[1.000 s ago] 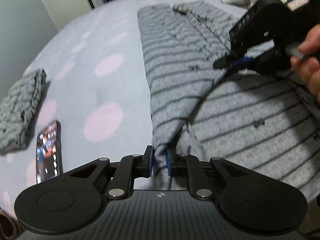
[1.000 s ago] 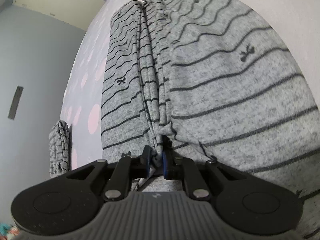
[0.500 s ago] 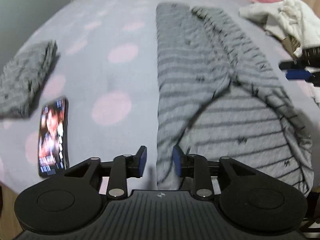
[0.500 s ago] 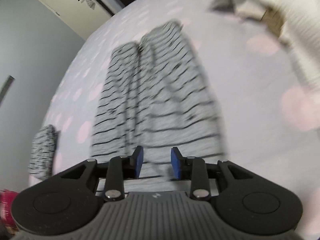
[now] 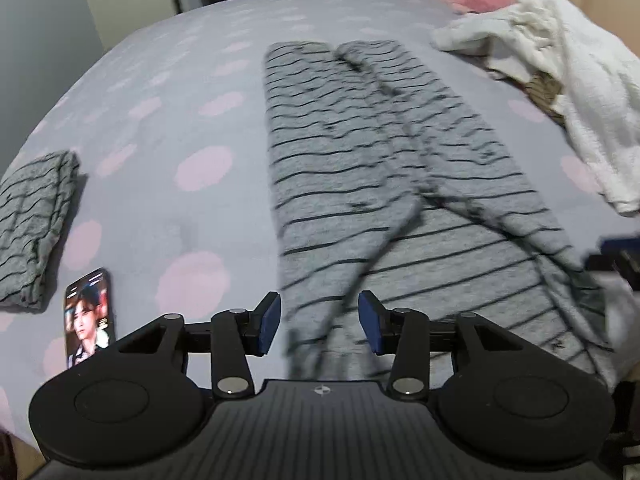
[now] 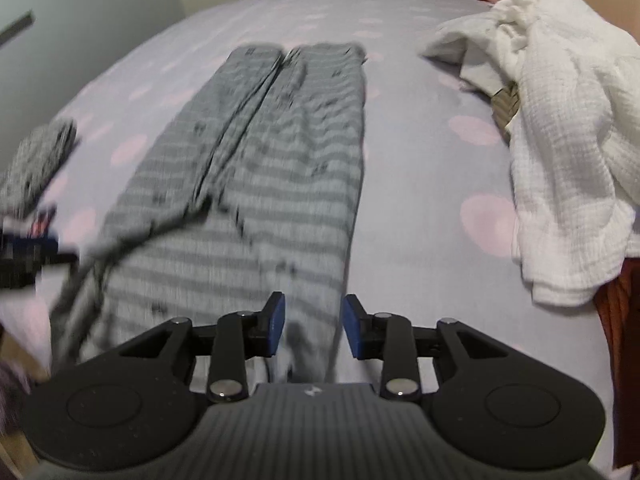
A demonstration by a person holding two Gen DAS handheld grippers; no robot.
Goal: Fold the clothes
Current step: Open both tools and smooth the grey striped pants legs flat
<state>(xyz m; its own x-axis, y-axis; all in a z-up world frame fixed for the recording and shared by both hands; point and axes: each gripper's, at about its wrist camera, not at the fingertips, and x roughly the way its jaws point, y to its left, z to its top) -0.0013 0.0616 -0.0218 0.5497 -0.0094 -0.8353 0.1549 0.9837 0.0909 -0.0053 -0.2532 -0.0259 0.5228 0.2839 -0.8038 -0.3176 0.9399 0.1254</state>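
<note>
Grey striped trousers lie flat on the bed, legs stretching away, waist toward me; they also show in the right wrist view. My left gripper is open and empty over the waist's left edge. My right gripper is open and empty over the waist's right edge. The right gripper's tip shows at the right edge of the left wrist view. The left gripper shows blurred at the left edge of the right wrist view.
The bed sheet is grey with pink dots. A folded grey striped garment lies at left, a lit phone beside it. A heap of white cloth lies at right, also in the right wrist view.
Both grippers have opened and let go of the trousers. Both have pulled back toward the waist end, and the trousers now lie flat on the bed.
</note>
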